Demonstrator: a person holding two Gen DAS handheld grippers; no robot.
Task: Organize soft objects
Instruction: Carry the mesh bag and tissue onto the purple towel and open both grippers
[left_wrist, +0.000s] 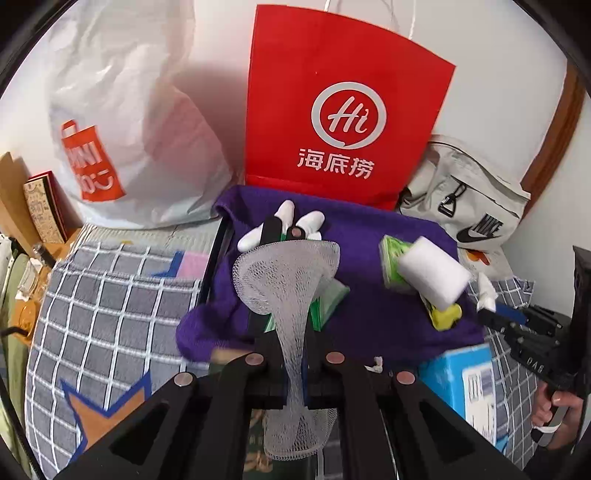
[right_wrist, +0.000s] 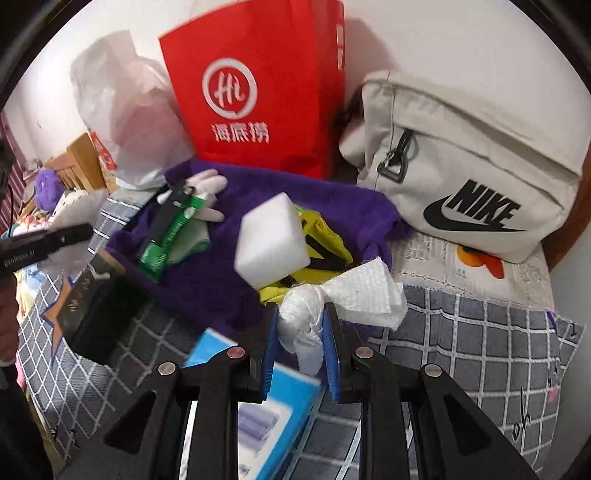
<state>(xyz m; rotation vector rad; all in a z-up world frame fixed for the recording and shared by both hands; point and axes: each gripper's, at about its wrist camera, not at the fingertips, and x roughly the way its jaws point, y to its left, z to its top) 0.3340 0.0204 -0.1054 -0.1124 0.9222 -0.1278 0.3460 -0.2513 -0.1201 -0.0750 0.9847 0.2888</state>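
My left gripper (left_wrist: 290, 336) is shut on a white foam mesh sleeve (left_wrist: 284, 277), which fans out above the fingers over a purple cloth (left_wrist: 369, 321). In the right wrist view my right gripper (right_wrist: 301, 312) is shut on a knotted white paper towel (right_wrist: 369, 291), pressed between the blue pads (right_wrist: 271, 339). On the purple cloth (right_wrist: 258, 184) lie a white foam block (right_wrist: 273, 240), a yellow item (right_wrist: 325, 240), a white glove (right_wrist: 210, 181) and a green tube (right_wrist: 173, 229). The foam block (left_wrist: 432, 273) and glove (left_wrist: 288, 212) also show in the left wrist view.
A red paper bag (left_wrist: 343, 110), a white plastic bag (left_wrist: 122, 110) and a beige Nike bag (right_wrist: 469, 166) stand along the wall. A blue box (left_wrist: 465, 384) and a black box (right_wrist: 99, 306) lie on the checked bedding (left_wrist: 110, 295). A hand (left_wrist: 554, 406) holds the right gripper.
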